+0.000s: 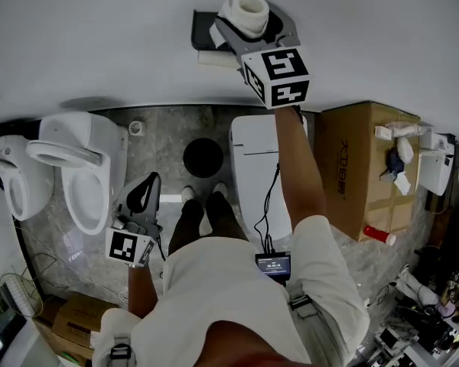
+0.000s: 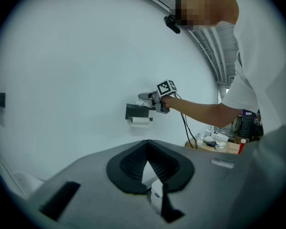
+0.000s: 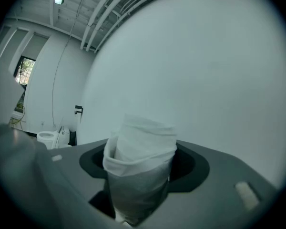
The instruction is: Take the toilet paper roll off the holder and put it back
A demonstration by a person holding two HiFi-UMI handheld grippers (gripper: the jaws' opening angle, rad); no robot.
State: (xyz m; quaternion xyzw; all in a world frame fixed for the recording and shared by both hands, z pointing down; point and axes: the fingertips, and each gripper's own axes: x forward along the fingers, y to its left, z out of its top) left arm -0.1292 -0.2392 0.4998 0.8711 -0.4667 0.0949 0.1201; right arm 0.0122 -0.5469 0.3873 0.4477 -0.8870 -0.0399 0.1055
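1. The right gripper (image 1: 249,20) is up at the wall, jaws clamped partway closed around the toilet paper roll (image 1: 251,8). In the right gripper view the roll stands on end between the jaws and sticks out past them, with the paper a bit rumpled at the top.
2. So the roll is off the holder (image 1: 201,30) and sits just beside its upper right edge. I can't tell whether it touches the holder.
3. The holder is a dark bracket on the plain white wall (image 1: 99,37). A white tube (image 1: 216,58) hangs along its lower edge. The wall around it is bare on every side, so there's lots of room up there.
4. The left gripper (image 1: 147,189) hangs low by the person's left leg, well away from the holder. Its jaws are closed tip to tip with nothing between them, and only a small gap behind the tips shows the wall through it.
5. It's more crowded down on the floor. Two open toilets (image 1: 80,167) stand to the left and a closed one (image 1: 256,155) is straight ahead, right under the outstretched arm.
6. A cardboard box (image 1: 363,167) is pushed up just beside the closed toilet on the right. It has small white bits on top.
7. The person stands in the strip of stone floor (image 1: 157,140) between the toilets, close to a dark round spot (image 1: 203,157).
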